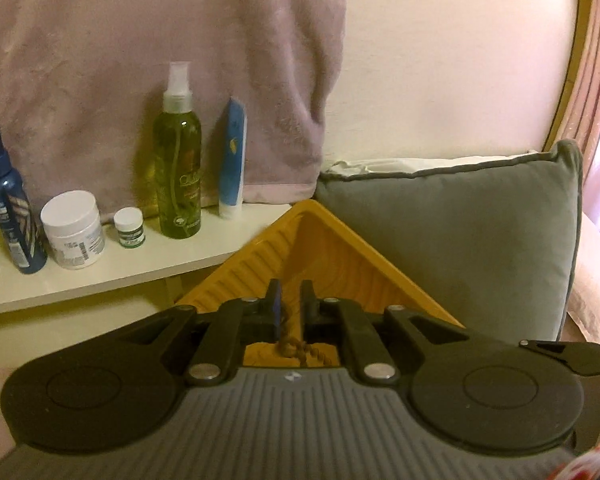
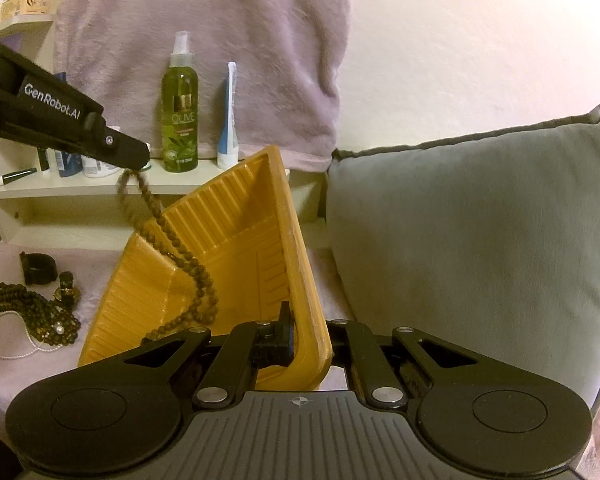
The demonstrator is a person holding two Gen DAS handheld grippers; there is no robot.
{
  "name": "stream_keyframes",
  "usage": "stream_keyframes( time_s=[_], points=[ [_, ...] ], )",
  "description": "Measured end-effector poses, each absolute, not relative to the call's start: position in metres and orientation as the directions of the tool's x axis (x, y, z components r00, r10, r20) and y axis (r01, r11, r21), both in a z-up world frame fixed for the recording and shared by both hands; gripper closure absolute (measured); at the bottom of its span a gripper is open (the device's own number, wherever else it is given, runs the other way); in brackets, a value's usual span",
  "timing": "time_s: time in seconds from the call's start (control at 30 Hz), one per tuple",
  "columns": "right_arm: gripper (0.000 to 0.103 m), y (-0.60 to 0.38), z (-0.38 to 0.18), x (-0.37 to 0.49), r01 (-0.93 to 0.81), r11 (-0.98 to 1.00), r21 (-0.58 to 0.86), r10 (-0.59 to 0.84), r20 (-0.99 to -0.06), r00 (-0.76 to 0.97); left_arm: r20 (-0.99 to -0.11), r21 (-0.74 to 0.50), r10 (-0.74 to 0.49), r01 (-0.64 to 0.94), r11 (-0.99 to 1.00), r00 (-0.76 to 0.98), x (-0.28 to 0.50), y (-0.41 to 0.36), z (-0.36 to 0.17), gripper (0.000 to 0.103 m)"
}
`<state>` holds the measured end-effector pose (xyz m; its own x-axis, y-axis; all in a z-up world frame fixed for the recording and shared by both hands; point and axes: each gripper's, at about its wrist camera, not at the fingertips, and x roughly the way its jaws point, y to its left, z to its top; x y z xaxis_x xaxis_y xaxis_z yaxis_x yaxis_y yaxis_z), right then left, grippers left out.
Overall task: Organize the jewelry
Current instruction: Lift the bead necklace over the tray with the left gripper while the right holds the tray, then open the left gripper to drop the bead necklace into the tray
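Observation:
A yellow ribbed tray [image 2: 240, 240] is held tilted above the pink-covered surface, with my right gripper [image 2: 300, 336] shut on its near rim, one finger inside and the other behind the wall. My left gripper [image 2: 140, 156] hovers over the tray's far left edge. A brown bead necklace [image 2: 196, 280] hangs from its tip down into the tray. In the left wrist view the left gripper [image 1: 290, 300] has a gap between its fingers; the bead strand [image 1: 296, 348] runs beside the left pad without filling the gap, above the tray [image 1: 320, 240].
More jewelry lies left of the tray: dark beads [image 2: 32, 304], a pearl strand [image 2: 8, 340], a black ring-shaped piece [image 2: 38, 268]. A grey cushion [image 2: 480, 240] stands to the right. Behind, a shelf [image 2: 100, 188] carries a green spray bottle [image 2: 180, 120] and other toiletries.

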<state>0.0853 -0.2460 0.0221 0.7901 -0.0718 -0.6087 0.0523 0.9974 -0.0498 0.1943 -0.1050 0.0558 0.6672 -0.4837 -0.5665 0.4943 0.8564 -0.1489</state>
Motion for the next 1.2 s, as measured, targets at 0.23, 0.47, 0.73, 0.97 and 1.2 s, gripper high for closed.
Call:
stream_keyframes(
  time_s=[0.23, 0.47, 0.73, 0.97, 1.2],
  points=[
    [0.097, -0.246, 0.022, 0.085, 0.052, 0.997, -0.049, -0.071, -0.609, 0.79, -0.556, -0.136, -0.408, 0.405, 0.904, 0.724, 0.19, -0.069, 0.057, 0.072],
    [0.097, -0.247, 0.021, 0.085, 0.051, 0.997, -0.05, -0.07, -0.611, 0.789, -0.575, -0.085, -0.209, 0.196, 0.977, 0.791, 0.171, -0.002, 0.039, 0.06],
    [0.097, -0.247, 0.022, 0.085, 0.047, 0.997, -0.054, -0.071, -0.614, 0.786, -0.608, -0.042, -0.049, 0.029, 0.999, 0.792, 0.146, 0.05, -0.006, 0.058],
    [0.097, -0.248, 0.021, 0.086, 0.043, 0.997, -0.066, -0.075, -0.615, 0.785, -0.661, -0.002, -0.009, 0.01, 1.0, 0.75, 0.127, 0.056, -0.053, 0.058],
    [0.097, -0.248, 0.018, 0.087, 0.041, 0.996, -0.081, -0.082, -0.618, 0.782, -0.696, -0.027, -0.046, 0.038, 0.999, 0.717, 0.118, 0.05, -0.082, 0.058]
  ],
)
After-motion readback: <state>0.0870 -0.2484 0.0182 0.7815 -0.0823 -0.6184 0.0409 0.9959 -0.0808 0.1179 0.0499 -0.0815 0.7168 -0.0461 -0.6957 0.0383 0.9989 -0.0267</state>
